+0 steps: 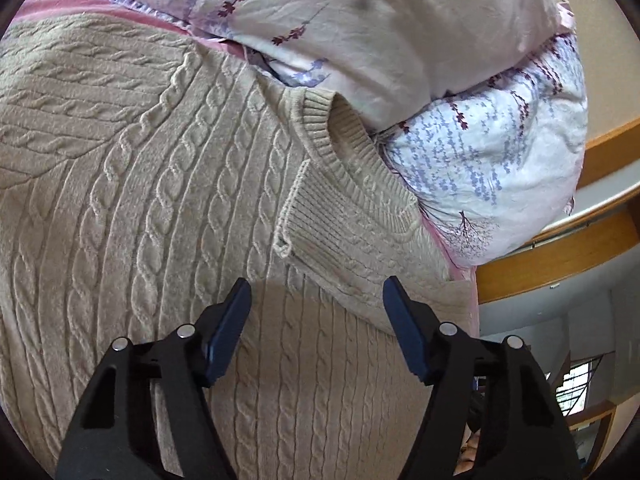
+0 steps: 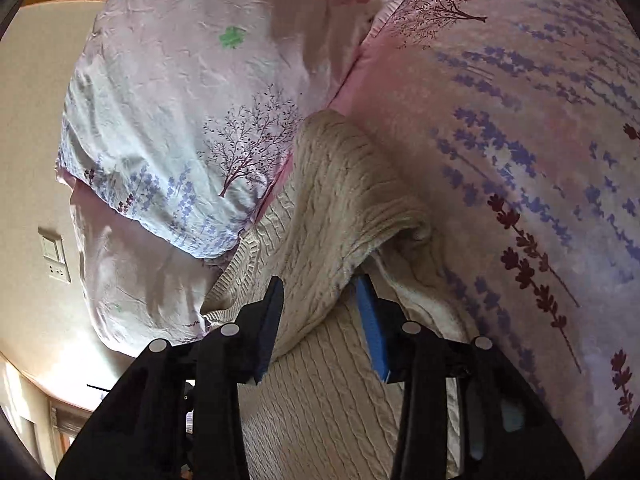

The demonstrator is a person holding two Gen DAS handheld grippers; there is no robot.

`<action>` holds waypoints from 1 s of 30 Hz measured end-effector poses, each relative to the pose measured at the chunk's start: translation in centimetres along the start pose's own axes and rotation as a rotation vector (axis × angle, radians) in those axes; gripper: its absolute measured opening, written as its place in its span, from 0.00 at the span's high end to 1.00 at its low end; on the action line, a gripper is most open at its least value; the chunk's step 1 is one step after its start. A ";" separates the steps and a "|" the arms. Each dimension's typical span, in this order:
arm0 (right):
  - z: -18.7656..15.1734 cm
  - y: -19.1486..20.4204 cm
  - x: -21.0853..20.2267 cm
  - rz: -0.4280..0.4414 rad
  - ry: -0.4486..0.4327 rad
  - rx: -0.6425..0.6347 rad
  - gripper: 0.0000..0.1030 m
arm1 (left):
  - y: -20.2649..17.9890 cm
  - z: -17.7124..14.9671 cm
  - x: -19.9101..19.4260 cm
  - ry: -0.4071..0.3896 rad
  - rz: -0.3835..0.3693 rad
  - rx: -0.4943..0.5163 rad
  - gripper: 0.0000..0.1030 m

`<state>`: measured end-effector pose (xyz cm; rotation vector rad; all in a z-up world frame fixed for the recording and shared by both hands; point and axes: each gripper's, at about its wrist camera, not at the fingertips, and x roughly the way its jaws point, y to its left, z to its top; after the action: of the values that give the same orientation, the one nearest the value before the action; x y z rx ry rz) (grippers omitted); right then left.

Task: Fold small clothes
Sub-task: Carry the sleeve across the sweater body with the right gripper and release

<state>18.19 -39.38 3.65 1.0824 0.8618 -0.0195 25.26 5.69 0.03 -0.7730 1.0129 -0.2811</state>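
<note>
A beige cable-knit sweater (image 1: 160,200) lies spread on the bed, with one ribbed sleeve cuff (image 1: 296,208) folded in over its body below the neckline. My left gripper (image 1: 316,292) hovers just above the sweater's body near that cuff, jaws wide apart with nothing between them. In the right wrist view the sweater (image 2: 320,400) runs under the gripper. A thick raised fold of it (image 2: 332,200) comes down between the blue pads. My right gripper (image 2: 320,280) has this fold filling the gap and touching both pads.
A bundled floral quilt (image 1: 400,40) (image 2: 180,120) lies right against the sweater's neck end. The lavender-print bedsheet (image 2: 520,120) spreads to the right. A wooden bed frame (image 1: 560,260) and a wall switch (image 2: 54,256) sit beyond the bed edge.
</note>
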 end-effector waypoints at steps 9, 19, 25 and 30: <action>1.3 -1.0 0.8 -0.057 -0.114 0.003 0.86 | 0.7 2.1 1.3 -0.044 0.012 -0.063 0.81; -0.8 2.3 0.0 0.034 -0.126 -0.193 0.91 | 0.1 3.3 -2.5 -0.182 0.006 0.061 0.94; -1.5 -0.3 2.4 -0.018 -0.019 -0.076 0.90 | 2.8 3.4 -1.8 -0.155 0.080 0.033 0.95; -0.1 -1.2 0.8 0.036 -0.122 -0.010 0.92 | 2.9 3.1 -1.1 -0.136 0.102 0.065 0.94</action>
<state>18.22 -39.56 2.24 1.0760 0.7326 -0.0508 26.90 9.73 -0.30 -0.6701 0.9075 -0.1703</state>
